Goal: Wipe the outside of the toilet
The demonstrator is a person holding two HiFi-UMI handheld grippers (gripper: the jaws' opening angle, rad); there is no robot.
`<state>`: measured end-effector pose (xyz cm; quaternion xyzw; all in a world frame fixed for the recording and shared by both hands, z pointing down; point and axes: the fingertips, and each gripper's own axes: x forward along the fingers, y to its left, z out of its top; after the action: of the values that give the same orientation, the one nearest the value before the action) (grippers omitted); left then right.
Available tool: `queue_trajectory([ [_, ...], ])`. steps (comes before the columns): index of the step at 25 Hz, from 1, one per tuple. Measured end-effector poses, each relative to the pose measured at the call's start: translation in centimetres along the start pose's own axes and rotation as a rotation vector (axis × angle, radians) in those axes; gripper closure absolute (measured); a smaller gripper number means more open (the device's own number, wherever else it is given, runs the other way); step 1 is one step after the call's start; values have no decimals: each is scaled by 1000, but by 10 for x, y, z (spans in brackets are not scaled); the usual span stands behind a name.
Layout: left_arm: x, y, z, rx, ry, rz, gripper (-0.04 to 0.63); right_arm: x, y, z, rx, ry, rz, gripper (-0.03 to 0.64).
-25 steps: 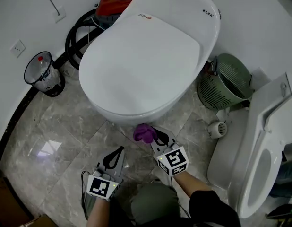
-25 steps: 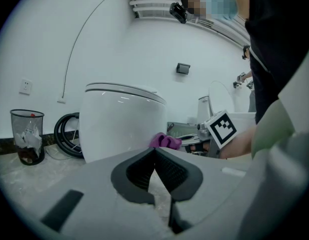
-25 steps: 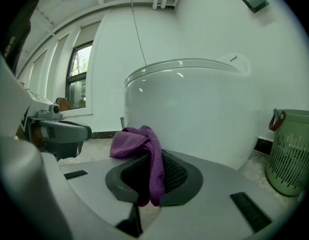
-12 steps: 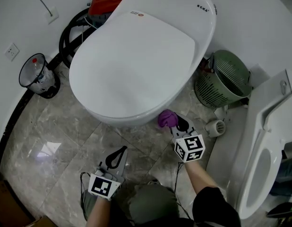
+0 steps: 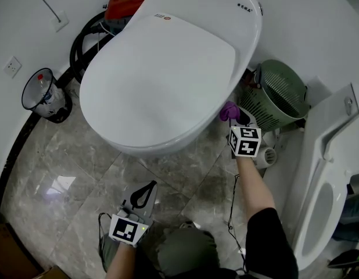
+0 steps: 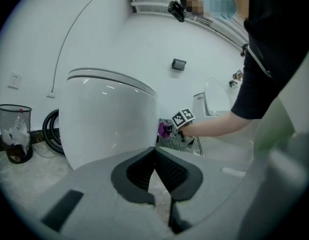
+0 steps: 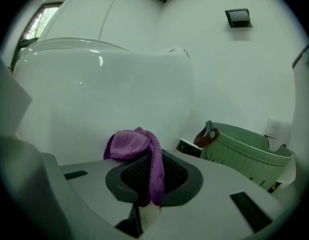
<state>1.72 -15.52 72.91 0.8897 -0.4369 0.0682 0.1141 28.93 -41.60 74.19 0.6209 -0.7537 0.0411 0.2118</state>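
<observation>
The white toilet (image 5: 168,74) with its lid down fills the middle of the head view. My right gripper (image 5: 233,114) is shut on a purple cloth (image 5: 228,110) and holds it against the toilet's right side wall, just under the rim. In the right gripper view the purple cloth (image 7: 139,151) hangs bunched between the closed jaws, with the toilet wall (image 7: 104,99) right behind it. My left gripper (image 5: 143,193) hovers low over the floor in front of the toilet, shut and holding nothing. The left gripper view shows the toilet bowl (image 6: 109,119) ahead and the cloth (image 6: 164,129) beyond it.
A green basket (image 5: 278,97) stands close to the right of my right gripper. A second white toilet (image 5: 325,190) with its seat up is at far right. A red vacuum (image 5: 130,2) with black hose and a mesh bin (image 5: 43,97) sit at left. A marble floor (image 5: 63,173) lies below.
My right gripper has swept the purple cloth from under the toilet's front edge around to its right side, up and to the right. The left gripper has stayed still.
</observation>
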Motion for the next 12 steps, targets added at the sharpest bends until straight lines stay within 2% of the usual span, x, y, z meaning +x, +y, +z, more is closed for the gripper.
queue_trajectory([
  [5,-1,-3,0,1,2,5,591,28,-34,-3,50,84,-97,577],
  [12,-5,-1,3,4,-4,15,591,16,-33,-10,73,94,-96,577],
])
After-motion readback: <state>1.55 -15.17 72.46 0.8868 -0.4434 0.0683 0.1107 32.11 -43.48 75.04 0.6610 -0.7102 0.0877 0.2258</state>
